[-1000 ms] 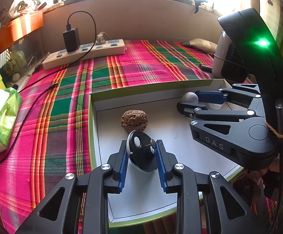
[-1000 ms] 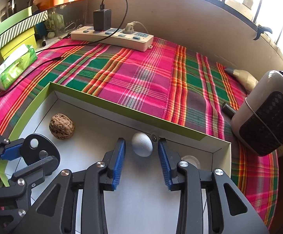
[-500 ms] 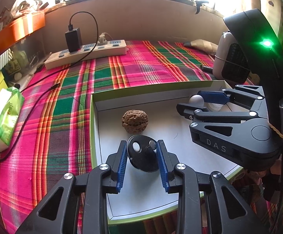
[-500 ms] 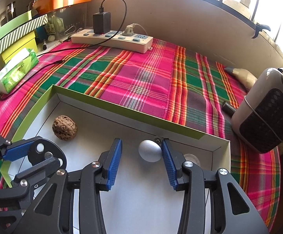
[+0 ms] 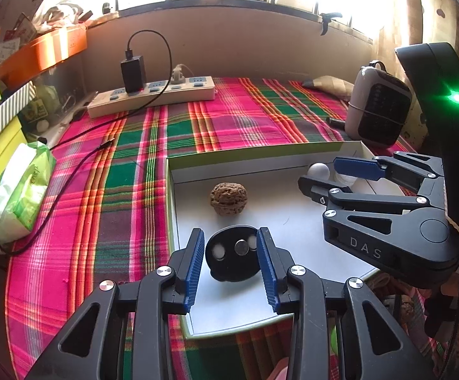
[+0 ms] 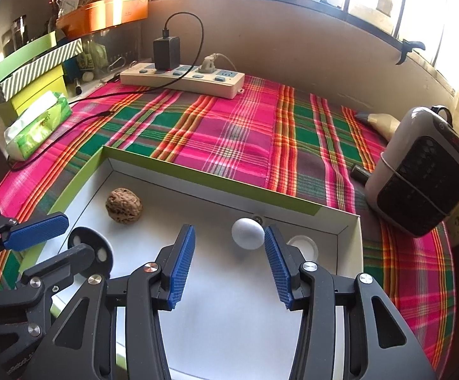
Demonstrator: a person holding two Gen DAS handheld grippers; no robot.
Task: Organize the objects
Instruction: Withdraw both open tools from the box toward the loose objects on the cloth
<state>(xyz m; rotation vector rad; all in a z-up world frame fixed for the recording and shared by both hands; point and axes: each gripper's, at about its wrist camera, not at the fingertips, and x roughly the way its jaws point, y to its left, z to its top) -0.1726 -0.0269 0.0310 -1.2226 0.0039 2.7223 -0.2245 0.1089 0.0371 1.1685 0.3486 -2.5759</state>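
Tray (image 6: 340,218) of white card with green outer walls sits on a plaid-covered worktop (image 6: 245,126); both grippers hang over it, pointing down into it; the left gripper (image 5: 231,256) has its blue pads spread to either side of a flat black disc (image 5: 232,253) with pale round spots, which lies on the tray floor near the left wall; its jaws have just been opening, and narrow gaps show between pads and disc, so nothing is gripped. The right gripper (image 6: 229,262) stands moderately wide, its jaws also just opened further; a small grey-white ball (image 6: 248,233) rests on the tray floor against the far wall, close by the inner face of the right-hand pad; whether it touches that pad I cannot tell, but the left-hand pad is well clear of it. A walnut (image 6: 123,209) lies in the tray's far left part, apart from both; a white cap (image 6: 304,247) lies in the far right corner. Beyond the tray: a power strip (image 6: 182,76) with a black charger plugged in, a green tissue pack (image 6: 36,129) at the left edge, a small heater (image 6: 419,174) at the right.
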